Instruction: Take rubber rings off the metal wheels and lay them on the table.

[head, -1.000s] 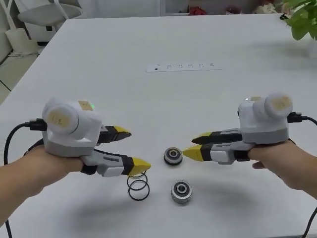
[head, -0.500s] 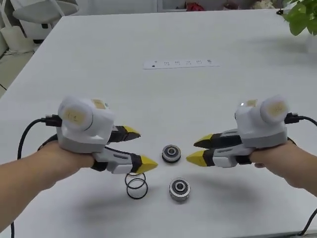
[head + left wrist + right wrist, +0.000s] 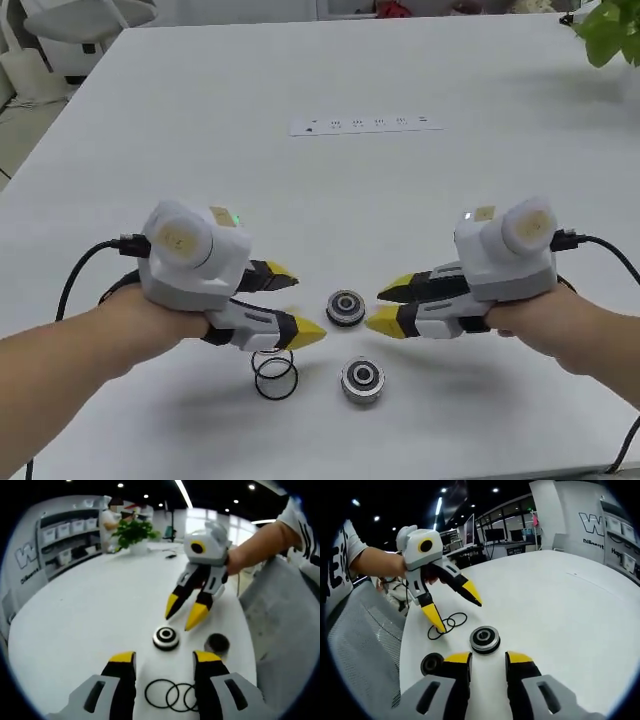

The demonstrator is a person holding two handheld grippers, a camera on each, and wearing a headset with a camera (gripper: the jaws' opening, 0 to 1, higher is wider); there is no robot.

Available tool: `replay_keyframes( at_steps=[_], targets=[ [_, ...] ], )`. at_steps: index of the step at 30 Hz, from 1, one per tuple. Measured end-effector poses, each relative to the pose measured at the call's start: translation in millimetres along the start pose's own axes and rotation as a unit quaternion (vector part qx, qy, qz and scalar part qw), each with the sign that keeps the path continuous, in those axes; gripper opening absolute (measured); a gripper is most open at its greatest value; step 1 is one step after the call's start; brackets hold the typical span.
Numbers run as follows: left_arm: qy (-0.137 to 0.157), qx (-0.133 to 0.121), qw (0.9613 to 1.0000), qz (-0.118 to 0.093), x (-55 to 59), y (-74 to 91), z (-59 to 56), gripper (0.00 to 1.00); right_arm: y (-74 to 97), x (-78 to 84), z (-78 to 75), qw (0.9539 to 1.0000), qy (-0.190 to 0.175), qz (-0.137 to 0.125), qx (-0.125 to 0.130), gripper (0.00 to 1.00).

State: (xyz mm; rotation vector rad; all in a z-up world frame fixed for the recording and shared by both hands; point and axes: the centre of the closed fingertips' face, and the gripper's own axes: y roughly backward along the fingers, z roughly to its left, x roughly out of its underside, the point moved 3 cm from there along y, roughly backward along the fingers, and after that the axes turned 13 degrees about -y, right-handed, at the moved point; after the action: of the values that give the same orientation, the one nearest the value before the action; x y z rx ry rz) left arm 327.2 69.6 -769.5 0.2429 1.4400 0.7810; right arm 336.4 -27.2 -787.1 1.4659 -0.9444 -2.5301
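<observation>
Two small metal wheels lie on the white table [image 3: 420, 190]. The farther wheel [image 3: 346, 307] [image 3: 166, 637] [image 3: 484, 639] sits between both grippers' tips. The nearer wheel [image 3: 362, 379] [image 3: 217, 643] [image 3: 431, 663] lies apart, toward the front edge. Three thin black rubber rings [image 3: 273, 368] [image 3: 172, 695] [image 3: 447, 622] lie linked on the table under the left gripper's lower jaw. My left gripper [image 3: 292, 302] [image 3: 164, 657] [image 3: 458, 614] is open and empty, left of the farther wheel. My right gripper [image 3: 380, 306] [image 3: 489, 657] [image 3: 182, 616] is open and empty, right of that wheel.
A white power strip [image 3: 365, 125] lies flat mid-table, well beyond the wheels. A green plant [image 3: 610, 35] [image 3: 135, 532] stands at the far right corner. A white chair [image 3: 90, 20] stands past the far left edge. The table's front edge runs close below the nearer wheel.
My left gripper has moved right, closer to the farther wheel. My right gripper has edged slightly left toward it. Wheels and rings lie where they were.
</observation>
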Motion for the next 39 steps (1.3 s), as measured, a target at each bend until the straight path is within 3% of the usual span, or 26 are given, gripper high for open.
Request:
replay_keyframes(
  at_steps=[22,32,39],
  targets=[
    [0.01,0.015,0.9997,-0.017,-10.4,-24.0,2.0,0.33,-15.0,0.8,5.4,0.9999,0.006,0.004,-0.012,0.23],
    [-0.003,0.022,0.9996,-0.014,-17.8,-35.9,-3.4,0.25,-15.1,1.1,3.5,0.9999,0.001,0.0,-0.012,0.22],
    [-0.009,0.012,0.9998,-0.011,-19.1,-39.2,-0.9,0.17,-15.9,0.2,3.0,0.9999,-0.002,-0.004,-0.013,0.23]
  ],
)
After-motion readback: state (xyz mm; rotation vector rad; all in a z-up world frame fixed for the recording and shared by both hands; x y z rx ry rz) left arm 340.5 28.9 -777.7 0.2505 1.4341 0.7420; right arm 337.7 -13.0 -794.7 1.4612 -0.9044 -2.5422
